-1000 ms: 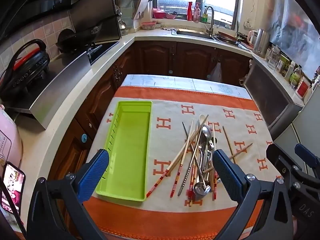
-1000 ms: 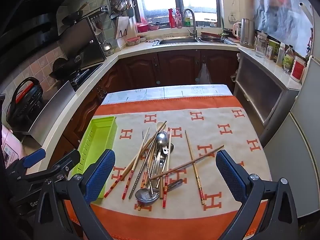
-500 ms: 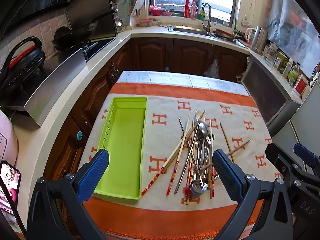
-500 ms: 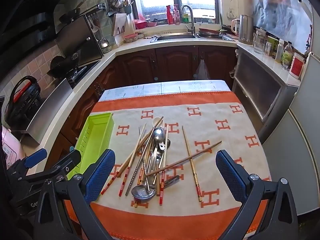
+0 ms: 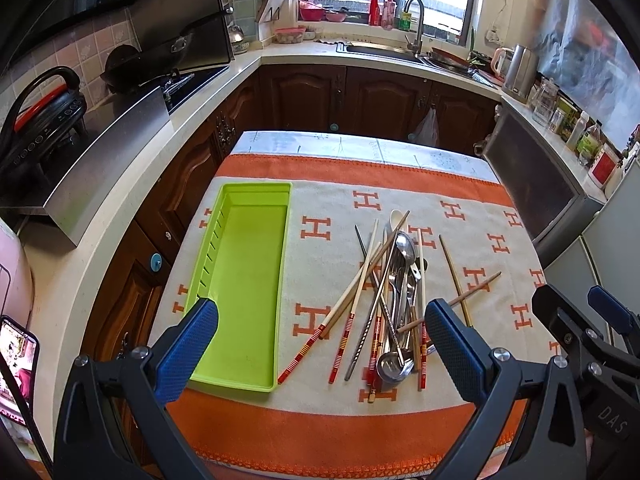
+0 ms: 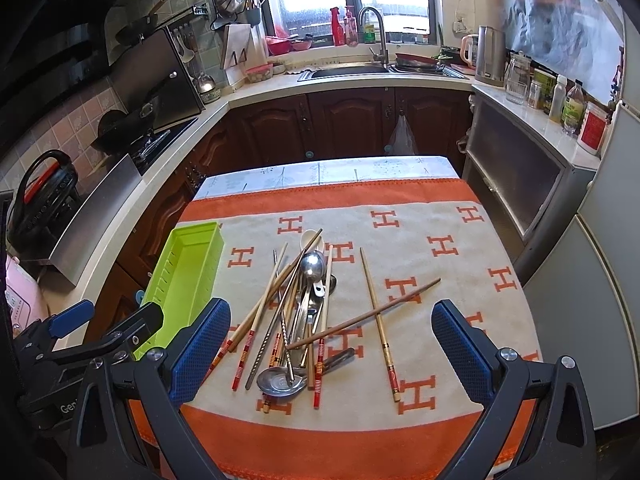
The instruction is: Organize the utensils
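A heap of chopsticks and metal spoons lies in the middle of the table on an orange and cream cloth. An empty lime-green tray sits to its left. My left gripper hangs open above the near table edge, between the tray and the heap, holding nothing. My right gripper is open too, over the near end of the heap. Two chopsticks lie crossed to the right of the heap.
Dark wood cabinets and a pale counter run round the left and back. A sink is under the window, a stove with a wok at the left. A grey cabinet and bottles stand on the right.
Both grippers have pulled back and risen a little, so the table and the utensils look smaller and further off. Jaws stay open. Nothing on the table has moved.
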`<state>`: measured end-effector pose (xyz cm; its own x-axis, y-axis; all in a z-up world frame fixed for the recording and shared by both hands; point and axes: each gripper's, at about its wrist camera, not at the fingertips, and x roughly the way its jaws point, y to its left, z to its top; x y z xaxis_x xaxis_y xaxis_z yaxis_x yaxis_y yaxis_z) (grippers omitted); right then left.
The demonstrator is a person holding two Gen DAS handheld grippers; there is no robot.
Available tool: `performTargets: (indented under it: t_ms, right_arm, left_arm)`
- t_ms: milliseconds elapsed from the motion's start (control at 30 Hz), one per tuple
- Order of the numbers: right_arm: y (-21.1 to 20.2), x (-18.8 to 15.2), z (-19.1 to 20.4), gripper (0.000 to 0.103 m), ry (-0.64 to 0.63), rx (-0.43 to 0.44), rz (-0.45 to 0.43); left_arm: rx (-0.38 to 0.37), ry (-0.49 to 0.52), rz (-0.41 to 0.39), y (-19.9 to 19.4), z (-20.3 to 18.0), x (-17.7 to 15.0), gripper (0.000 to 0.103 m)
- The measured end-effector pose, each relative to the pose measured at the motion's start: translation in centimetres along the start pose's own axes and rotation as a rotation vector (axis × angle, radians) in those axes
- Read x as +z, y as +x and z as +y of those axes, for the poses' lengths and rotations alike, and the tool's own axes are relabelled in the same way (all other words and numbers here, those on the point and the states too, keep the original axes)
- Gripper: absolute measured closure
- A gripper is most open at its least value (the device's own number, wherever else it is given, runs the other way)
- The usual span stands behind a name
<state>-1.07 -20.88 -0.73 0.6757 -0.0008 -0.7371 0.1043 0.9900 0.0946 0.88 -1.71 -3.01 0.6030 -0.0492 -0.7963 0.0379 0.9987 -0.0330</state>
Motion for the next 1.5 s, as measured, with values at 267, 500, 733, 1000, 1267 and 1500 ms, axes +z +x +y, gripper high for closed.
performTargets:
  t_ms: [267, 500, 733, 1000, 1267, 1500]
  right_arm:
    - [0.1, -0.2, -0.3, 0.001, 0.009, 0.005, 0.005]
    - [0.5, -0.5, -0.7, 0.001, 0.017, 0.01, 0.008]
    - [0.8, -0.6, -0.7, 0.001, 0.015, 0.024, 0.011]
    - [0.8, -0.2, -1.4, 0.001, 0.023, 0.019, -0.007]
    - [2.2, 1.8, -3.7, 0.017, 0.046, 0.036, 0.044]
    - [6.9, 3.9, -7.5, 0.033, 0.151, 0.082, 0.189]
  left_arm:
    - [0.01, 0.007, 0.0, 0.2, -0.3, -0.2, 0.001]
    - [0.009, 0.007, 0.0, 0.3, -0.4, -0.3, 0.001]
    - [-0.015, -0.01, -0.009, 0.9, -0.3, -0.2, 0.001]
    - [-0.057, 0.009, 0.056, 2.2, -0.3, 0.6, 0.001]
    - [-0.13, -0.011, 0.147, 4.9, 0.6, 2.5, 0.001]
    - [-0.17, 0.037, 0.173, 8.1, 0.5, 4.5, 0.001]
